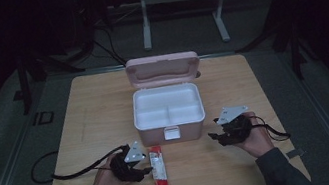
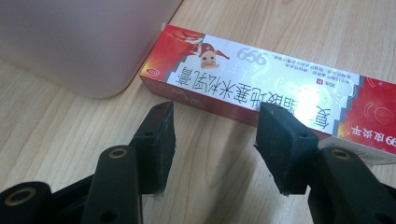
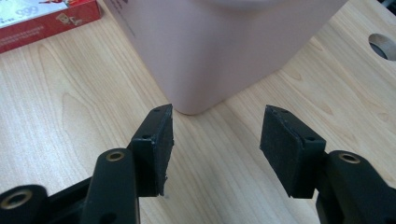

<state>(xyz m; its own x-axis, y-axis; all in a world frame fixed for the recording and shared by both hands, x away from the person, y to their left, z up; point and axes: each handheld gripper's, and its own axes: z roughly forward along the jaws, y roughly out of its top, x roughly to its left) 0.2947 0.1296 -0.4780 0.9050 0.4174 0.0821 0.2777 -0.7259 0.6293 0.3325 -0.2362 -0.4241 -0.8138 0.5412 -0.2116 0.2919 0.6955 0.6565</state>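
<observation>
High view: red carton (image 1: 158, 167) flat on bench (image 1: 94, 109), just before pink box (image 1: 167, 103), lid up | left gripper (image 2: 215, 140) jaws spread, carton just ahead, unheld | right gripper (image 3: 215, 144) jaws spread, facing box corner, nothing between.

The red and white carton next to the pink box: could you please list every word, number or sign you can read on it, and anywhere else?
"999": on the red and white carton, in the left gripper view, upside down; also at its red end.
Large Chinese characters along the carton: visible, upside down, not reliably readable.
Small print and round logo on the carton: too small to read.
Pink box, table: no text.
</observation>
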